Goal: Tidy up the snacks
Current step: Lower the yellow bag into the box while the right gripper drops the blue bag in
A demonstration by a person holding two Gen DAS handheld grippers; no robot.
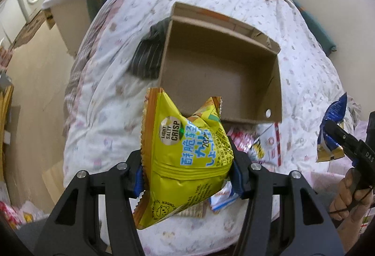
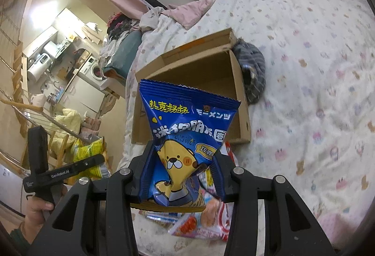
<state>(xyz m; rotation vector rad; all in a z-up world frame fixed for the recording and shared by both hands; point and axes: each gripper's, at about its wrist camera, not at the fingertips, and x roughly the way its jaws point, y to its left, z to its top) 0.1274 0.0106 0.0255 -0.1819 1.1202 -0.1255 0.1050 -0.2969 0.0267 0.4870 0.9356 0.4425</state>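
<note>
left gripper [image 1: 187,176] pinching yellow chip bag [image 1: 187,157] mid-body, held above the bed; right gripper [image 2: 185,171] pinching blue snack bag [image 2: 187,139]. cardboard box [image 1: 276,96] empty, just beyond. bags likely light, puffy, slick, contents fragile; grip near crimped seam, gently.

The cardboard box [image 1: 220,73] sits open-topped on the bed [image 1: 304,64], with a folded garment [image 1: 146,57] touching its left wall. A pile of snack packets [image 1: 257,143] lies on the bed before the box. The left gripper [image 1: 187,162] holds one packet [image 1: 185,153] before the box; the right gripper [image 2: 185,162] holds another packet [image 2: 185,139] to its right.
</note>
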